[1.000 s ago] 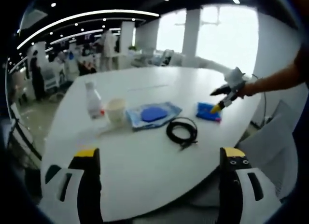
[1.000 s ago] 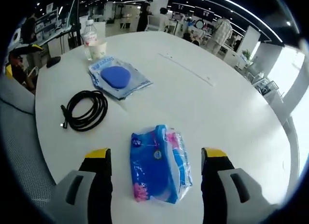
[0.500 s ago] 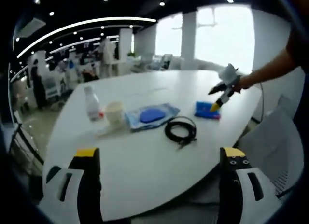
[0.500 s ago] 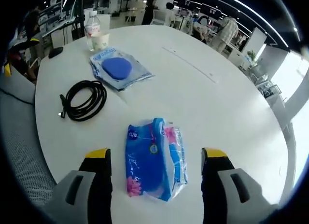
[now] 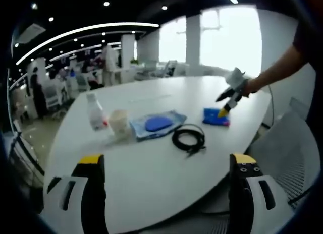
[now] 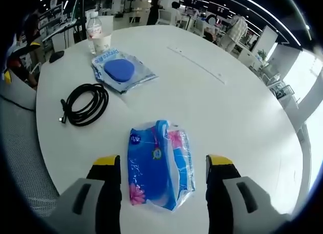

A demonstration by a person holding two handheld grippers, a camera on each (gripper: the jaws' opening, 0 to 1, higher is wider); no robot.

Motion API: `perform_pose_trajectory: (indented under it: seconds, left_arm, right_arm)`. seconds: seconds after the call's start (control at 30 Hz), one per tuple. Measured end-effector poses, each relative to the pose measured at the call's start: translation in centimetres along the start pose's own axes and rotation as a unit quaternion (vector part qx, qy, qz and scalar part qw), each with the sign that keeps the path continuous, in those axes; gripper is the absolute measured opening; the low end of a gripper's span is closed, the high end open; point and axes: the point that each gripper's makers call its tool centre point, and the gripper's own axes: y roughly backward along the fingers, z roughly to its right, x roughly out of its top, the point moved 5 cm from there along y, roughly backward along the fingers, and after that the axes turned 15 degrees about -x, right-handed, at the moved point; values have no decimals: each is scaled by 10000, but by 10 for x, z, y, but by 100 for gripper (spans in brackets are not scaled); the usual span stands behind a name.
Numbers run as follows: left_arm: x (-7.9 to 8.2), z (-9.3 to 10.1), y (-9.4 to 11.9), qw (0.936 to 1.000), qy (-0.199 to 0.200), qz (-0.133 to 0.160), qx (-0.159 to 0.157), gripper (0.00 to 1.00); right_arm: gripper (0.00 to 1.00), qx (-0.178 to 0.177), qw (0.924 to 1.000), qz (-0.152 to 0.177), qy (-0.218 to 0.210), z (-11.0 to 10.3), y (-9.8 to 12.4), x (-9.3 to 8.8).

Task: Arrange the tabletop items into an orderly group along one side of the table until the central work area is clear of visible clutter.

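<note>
Blue tissue pack (image 6: 160, 166) lies on the counter (image 6: 237, 108) between your right gripper (image 6: 162, 166)'s spread fingers, ready for clamping, cable (image 6: 85, 104) at ten o'clock; your left gripper (image 5: 164, 168) waits with fingers apart.

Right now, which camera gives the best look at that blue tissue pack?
The right gripper view: the blue tissue pack lies close up between the open jaws, print readable as patterns. In the left gripper view it is a small blue patch far across the table, under the right gripper.
</note>
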Motion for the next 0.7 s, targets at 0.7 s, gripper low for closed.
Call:
perform_pose_trajectory:
  seconds: [0.7]
  left_arm:
    - [-5,0,-2,9989,-333,-274,-182,93]
  right_arm:
    - [52,413,9955,-841,116,-8,-39,-20]
